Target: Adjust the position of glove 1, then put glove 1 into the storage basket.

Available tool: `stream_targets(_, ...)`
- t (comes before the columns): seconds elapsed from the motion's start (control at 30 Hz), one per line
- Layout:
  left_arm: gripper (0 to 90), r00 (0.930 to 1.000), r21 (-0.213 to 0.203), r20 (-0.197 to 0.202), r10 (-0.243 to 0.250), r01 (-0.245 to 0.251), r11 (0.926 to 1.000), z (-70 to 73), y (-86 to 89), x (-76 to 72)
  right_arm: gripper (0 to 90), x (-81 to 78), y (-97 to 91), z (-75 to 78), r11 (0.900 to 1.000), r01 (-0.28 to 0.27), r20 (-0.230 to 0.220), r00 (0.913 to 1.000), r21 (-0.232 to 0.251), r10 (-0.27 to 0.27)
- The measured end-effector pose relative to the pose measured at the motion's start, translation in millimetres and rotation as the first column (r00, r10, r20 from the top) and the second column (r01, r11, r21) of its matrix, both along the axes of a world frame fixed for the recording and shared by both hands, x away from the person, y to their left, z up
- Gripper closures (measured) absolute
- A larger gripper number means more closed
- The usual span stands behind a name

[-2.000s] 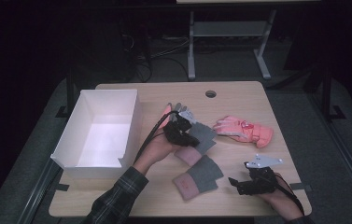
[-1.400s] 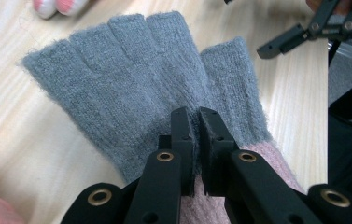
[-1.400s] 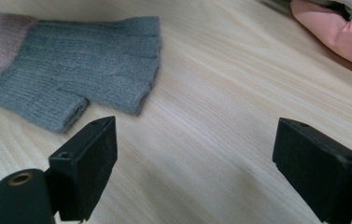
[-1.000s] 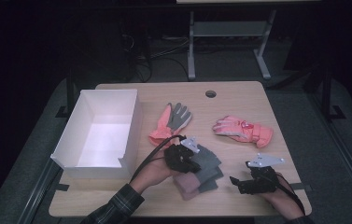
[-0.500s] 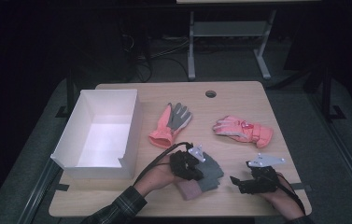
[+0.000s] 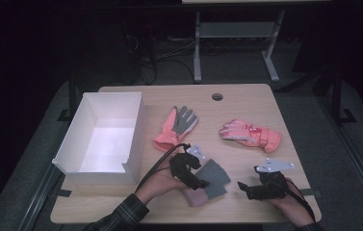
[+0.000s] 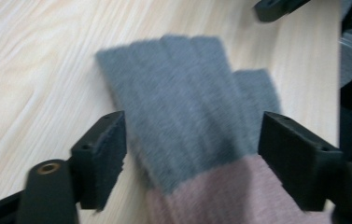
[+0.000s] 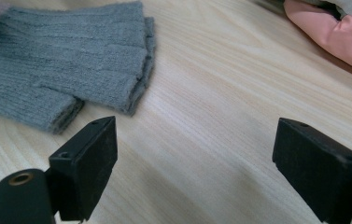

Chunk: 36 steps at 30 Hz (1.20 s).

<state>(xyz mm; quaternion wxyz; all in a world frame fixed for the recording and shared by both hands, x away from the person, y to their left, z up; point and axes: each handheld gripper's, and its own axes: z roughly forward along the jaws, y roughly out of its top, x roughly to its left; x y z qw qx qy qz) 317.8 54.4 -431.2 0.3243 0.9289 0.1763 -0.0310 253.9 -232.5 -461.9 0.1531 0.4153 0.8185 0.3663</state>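
On the pale wooden table [image 6: 246, 98] seen from the high view, a white open box [image 6: 103, 139] stands at the left with nothing inside it, while four gloves lie outside: a pink-and-grey work glove [image 6: 176, 126], a pink padded ski glove [image 6: 251, 134], and near the front edge a grey knitted glove [image 6: 215, 174] lying over a dusty-pink knitted glove [image 6: 199, 197]. A person's left gripper [image 6: 196, 179] rests over the grey one; the right gripper [image 6: 246, 188] sits just beside, apart from it. From the left gripper view, the left gripper [image 7: 192, 154] has just been opening, its jaws spread wide either side of the grey glove [image 7: 187, 112], pads clear of it. From the right gripper view, the right gripper [image 8: 194, 163] stands wide over bare wood, the grey glove [image 8: 61, 60] ahead at left.
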Motion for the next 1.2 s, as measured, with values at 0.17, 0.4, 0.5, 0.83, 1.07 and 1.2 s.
stream_targets(0.17, 15.6, 0.9992, -0.005, -0.025, 0.030, -0.030, 0.9995, -8.1, 0.0, -4.1, 13.8, -0.1, -0.3, 0.2, 1.0000, -0.001, 0.004, 1.0000, -0.002, 0.001)
stream_targets(0.4, 13.1, 0.9988, 0.019, -0.023, 0.043, -0.043, 0.9989, -18.3, -5.1, -4.1, 13.8, 0.2, -0.1, 0.2, 1.0000, 0.005, 0.005, 1.0000, -0.001, -0.005)
stream_targets(0.5, 13.1, 0.9977, 0.014, -0.044, 0.051, -0.050, 0.9986, -23.5, -6.0, -3.2, 13.8, 0.5, -0.6, 0.4, 1.0000, 0.009, 0.004, 1.0000, 0.002, -0.009)
stream_targets(0.83, 17.2, 0.9986, 0.023, -0.041, 0.033, -0.032, 0.9992, -25.5, -7.2, -4.7, 13.8, -0.2, -1.2, 0.7, 1.0000, 0.009, 0.005, 1.0000, 0.001, -0.009)
stream_targets(1.07, 35.8, 0.9989, 0.020, -0.045, 0.014, -0.013, 0.9997, -23.3, -8.7, -7.5, 13.8, 0.0, -0.6, 0.5, 1.0000, 0.007, 0.006, 1.0000, 0.002, -0.007)
stream_targets(1.2, 55.0, 0.9951, 0.003, -0.098, -0.015, 0.015, 0.9999, -23.3, -9.1, -6.5, 13.8, 0.5, -0.6, 0.3, 1.0000, 0.008, 0.004, 1.0000, -0.001, -0.008)
